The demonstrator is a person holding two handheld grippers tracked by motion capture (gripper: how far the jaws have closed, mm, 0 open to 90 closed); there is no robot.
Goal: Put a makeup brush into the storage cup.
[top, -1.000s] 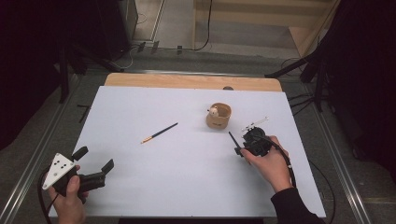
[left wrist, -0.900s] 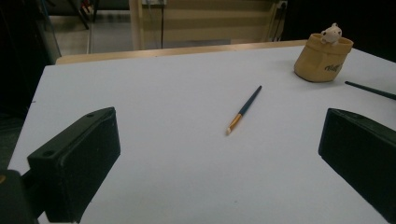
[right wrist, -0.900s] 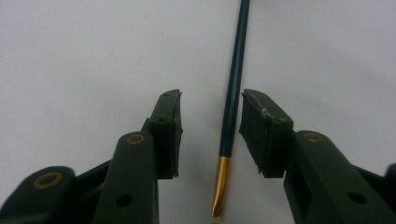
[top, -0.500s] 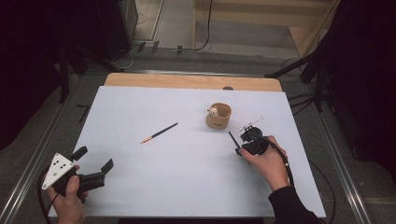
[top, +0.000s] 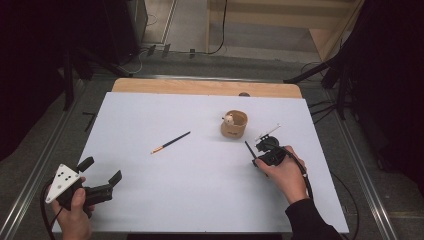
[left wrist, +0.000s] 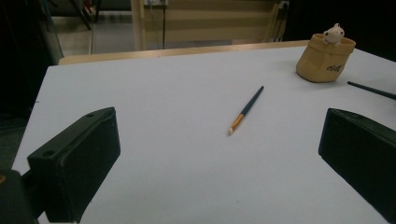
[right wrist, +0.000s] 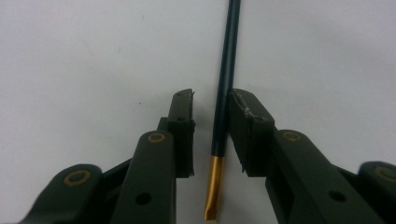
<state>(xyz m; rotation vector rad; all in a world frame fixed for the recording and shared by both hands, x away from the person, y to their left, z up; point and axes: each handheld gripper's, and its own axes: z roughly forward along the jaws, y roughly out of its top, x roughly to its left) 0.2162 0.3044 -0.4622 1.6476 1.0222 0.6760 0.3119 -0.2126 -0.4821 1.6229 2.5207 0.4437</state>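
The right hand-held gripper [right wrist: 211, 135] points down at the white-topped bench [top: 200, 200] near its right edge, its jaws straddling a thin dark-handled paintbrush with a gold ferrule [right wrist: 223, 93]. They have just been closing; a narrow gap shows on the left side, and the pads do not yet clamp the brush lying flat on the bench. The left hand-held gripper [top: 102, 171] sits at the near left corner, jaws wide apart. A second similar brush [top: 171, 142] lies mid-bench, left of a tan cup-shaped holder bearing a small white figure [top: 235, 125]
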